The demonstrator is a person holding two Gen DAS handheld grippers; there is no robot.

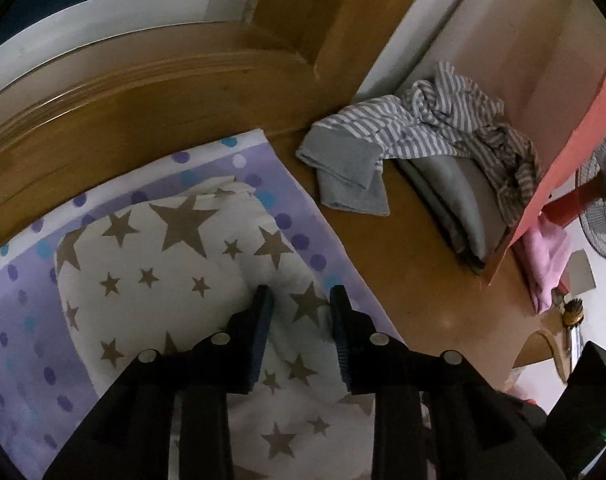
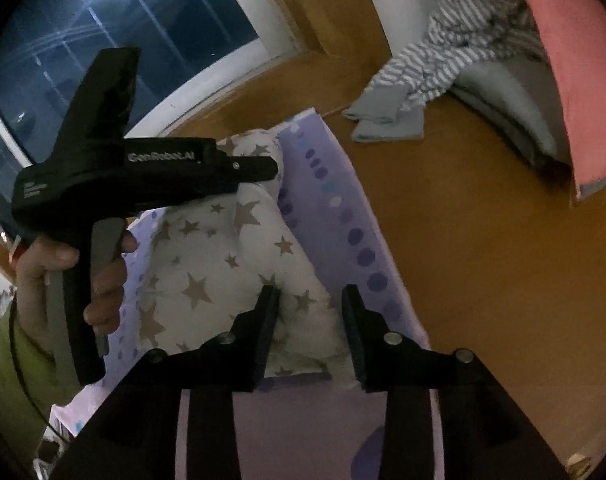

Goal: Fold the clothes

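Between the two black fingers of the left gripper (image 1: 299, 292) there is a small gap, and nothing is pinched in it. Its pads do not press on anything. Right under and in front of it lies the white cloth with brown stars (image 1: 175, 264), bunched up soft. That cloth sits on a purple sheet with dots (image 1: 23, 320), which sticks out around it on the far side and on both sides.

Over by the right gripper (image 2: 311, 292), the fingers also stand a little apart and hold nothing. The star cloth (image 2: 207, 276) lies just under its tips, and its near edge ends between the two fingers. The dotted purple sheet (image 2: 343, 216) runs under this gripper too.

Off to the left of the right gripper, a hand (image 2: 63, 276) holds the left gripper by its handle, above the star cloth. A green sleeve (image 2: 7, 364) shows below that hand.

Farther away, past both grippers and to the right, a striped shirt (image 1: 443, 124) lies crumpled on the wooden floor (image 1: 423, 280). It drapes over a grey folded pile (image 1: 463, 200). Something pink (image 1: 583, 140) leans beside that pile.
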